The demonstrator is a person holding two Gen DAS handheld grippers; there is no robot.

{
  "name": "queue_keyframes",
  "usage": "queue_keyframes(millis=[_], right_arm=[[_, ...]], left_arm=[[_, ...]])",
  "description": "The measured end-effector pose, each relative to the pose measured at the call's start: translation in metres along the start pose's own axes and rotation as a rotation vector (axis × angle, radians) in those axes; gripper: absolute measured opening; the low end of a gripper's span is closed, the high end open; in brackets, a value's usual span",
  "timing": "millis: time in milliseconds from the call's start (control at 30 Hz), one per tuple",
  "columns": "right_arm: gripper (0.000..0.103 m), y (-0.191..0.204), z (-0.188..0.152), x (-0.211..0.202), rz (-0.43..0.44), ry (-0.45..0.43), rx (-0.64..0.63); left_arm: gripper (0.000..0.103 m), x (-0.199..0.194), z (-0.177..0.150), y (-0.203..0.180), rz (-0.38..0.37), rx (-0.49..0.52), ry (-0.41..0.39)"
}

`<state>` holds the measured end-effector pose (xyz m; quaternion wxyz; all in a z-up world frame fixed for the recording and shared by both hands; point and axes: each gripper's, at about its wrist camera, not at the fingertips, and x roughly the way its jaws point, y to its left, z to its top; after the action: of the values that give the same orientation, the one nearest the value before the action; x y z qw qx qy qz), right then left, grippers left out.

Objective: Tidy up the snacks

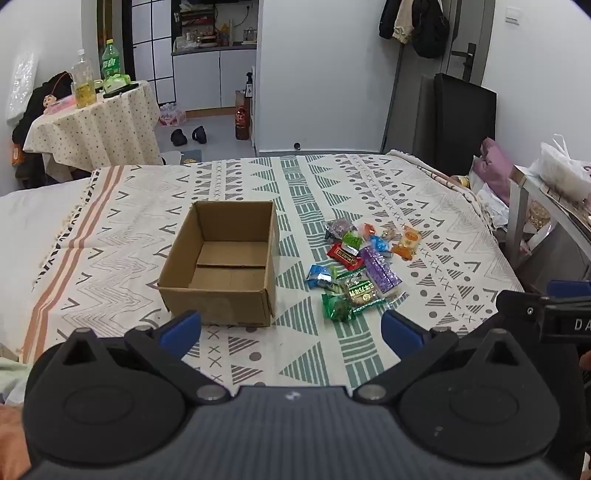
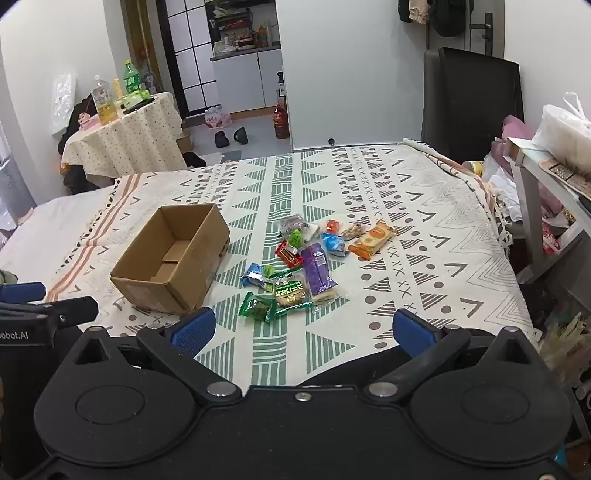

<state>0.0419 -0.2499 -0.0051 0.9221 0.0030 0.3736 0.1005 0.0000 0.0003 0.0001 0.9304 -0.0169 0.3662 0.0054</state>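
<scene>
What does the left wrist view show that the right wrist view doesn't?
Only the left wrist view: coats hanging full length by the door, and the right claw's side at the right edge.

Only the right wrist view: the near outer side wall of the cardboard box, and the left claw's side at the left edge.

Both: the empty box, the snack packets loose on the patterned bedspread to its right, the bottles on the dotted tablecloth, and each camera's own claw open with nothing between its pads.

A patterned bed [image 1: 424, 206] carries a cardboard box [image 1: 221, 291] beside scattered snacks [image 1: 360, 264].
</scene>
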Motion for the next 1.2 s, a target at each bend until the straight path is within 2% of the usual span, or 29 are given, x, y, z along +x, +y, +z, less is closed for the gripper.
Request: queue_keyframes(millis=[100,167,300,1200], right_arm=[[0.103,-0.01,0.005,0.0,-0.014,-0.001,0.001],[0.103,-0.003,-0.001,-0.002,-0.022,-0.003,-0.02],[0.103,-0.001,0.001,0.0,-0.005,0.014,-0.021],[0.103,0.001,-0.008,-0.006,-0.023,0.024,-0.045]], left_arm=[[0.103,-0.002,0.0,0.0,-0.001,-0.023,0.006],[0.103,-0.001,0.003,0.008,-0.033,-0.034,0.018],[0.103,0.0,0.007,0.008,-0.042,-0.023,0.037],[0.103,-0.007,-0.003,0.01,-0.029,0.004,0.006]])
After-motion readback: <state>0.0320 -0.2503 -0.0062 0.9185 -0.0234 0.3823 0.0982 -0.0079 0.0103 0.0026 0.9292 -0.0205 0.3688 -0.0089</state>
